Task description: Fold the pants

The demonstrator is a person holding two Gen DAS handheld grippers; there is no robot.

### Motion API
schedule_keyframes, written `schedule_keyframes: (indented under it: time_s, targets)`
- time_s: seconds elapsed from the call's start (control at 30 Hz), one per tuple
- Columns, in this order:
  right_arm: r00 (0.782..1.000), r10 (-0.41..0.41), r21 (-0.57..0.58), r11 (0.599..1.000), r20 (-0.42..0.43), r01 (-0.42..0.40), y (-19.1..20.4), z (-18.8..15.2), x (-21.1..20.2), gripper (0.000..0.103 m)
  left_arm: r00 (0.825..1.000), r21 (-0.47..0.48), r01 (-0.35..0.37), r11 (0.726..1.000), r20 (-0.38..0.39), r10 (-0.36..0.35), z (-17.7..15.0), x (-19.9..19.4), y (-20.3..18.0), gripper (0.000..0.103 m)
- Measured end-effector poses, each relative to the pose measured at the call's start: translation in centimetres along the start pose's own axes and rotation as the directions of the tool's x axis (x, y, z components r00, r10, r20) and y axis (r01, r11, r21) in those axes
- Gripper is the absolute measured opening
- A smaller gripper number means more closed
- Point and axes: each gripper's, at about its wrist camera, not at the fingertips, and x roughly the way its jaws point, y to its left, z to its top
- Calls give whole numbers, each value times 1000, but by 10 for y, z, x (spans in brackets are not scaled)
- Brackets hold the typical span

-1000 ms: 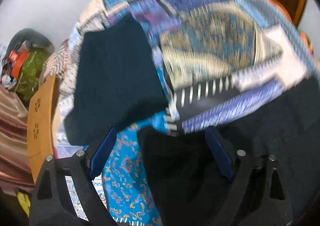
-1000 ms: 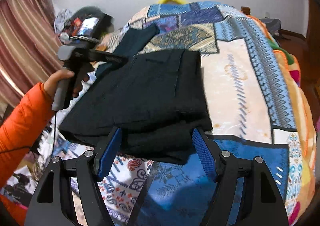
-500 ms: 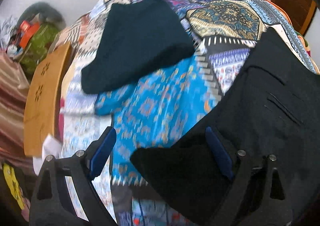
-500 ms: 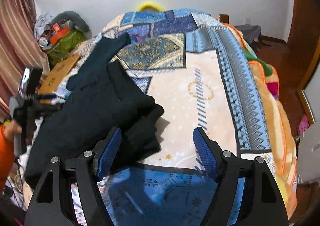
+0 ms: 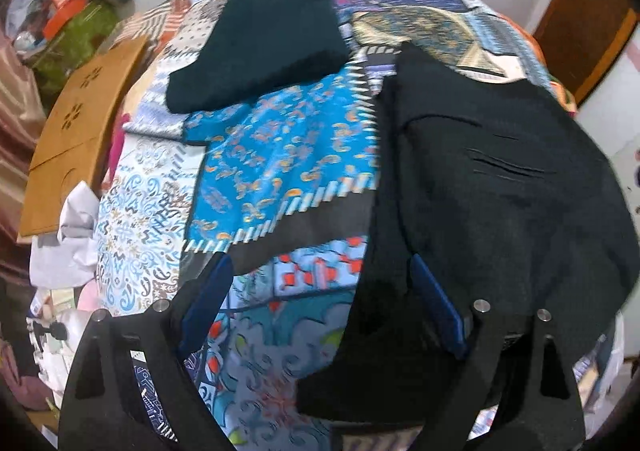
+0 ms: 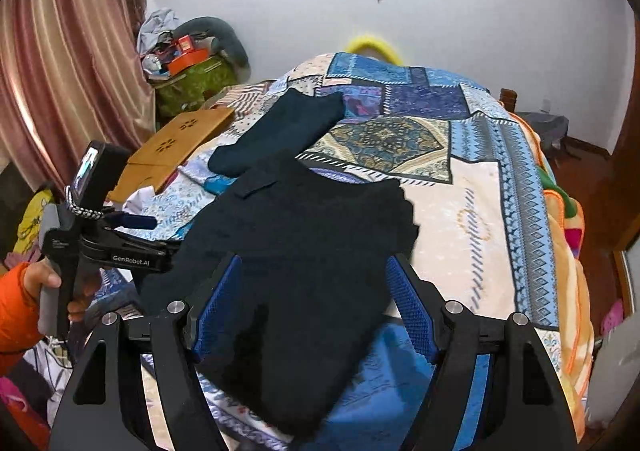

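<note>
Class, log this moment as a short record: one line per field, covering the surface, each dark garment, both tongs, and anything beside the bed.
surface: patchwork bedspread
pants: black pants, folded, on the near side of the bed
second garment: dark folded cloth, lying farther back
left tongs: open, right finger over the pants edge
right tongs: open, above the pants
beside bed: wooden board, pink curtain

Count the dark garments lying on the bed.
2. The black pants lie near the bed's front edge, in front of both open grippers. A smaller folded dark garment lies behind them, toward the wall. More may be hidden beneath the pants.
</note>
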Motion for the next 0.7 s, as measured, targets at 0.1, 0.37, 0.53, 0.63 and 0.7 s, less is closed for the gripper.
schedule_keyframes:
  time_s: [0.1,0.37,0.53,0.63,0.7]
  targets:
    - [1000,5,-8,1000,3,-5,2,4,-4,71,998,43,10,999,66,-13,6,-23,-6,90]
    - [1000,-1,-49,999,21,2,10,19,6,60,958,136,126,983,242,-156,38,-77,-31,88]
    - [996,-19,-11,1000,-85,18,-2,9,43,32,962,189,224,956,116,-248,42,-38,-56,56]
    - [984,-14,-5,1000,-177,13,-10,-10,63,25,987,233,148,961,33,-160,30,2,-67,53]
    - [985,-17,-18,1000,-169,14,-12,-20,57,23,983,228,164,960,43,-178,20,7,-58,55]
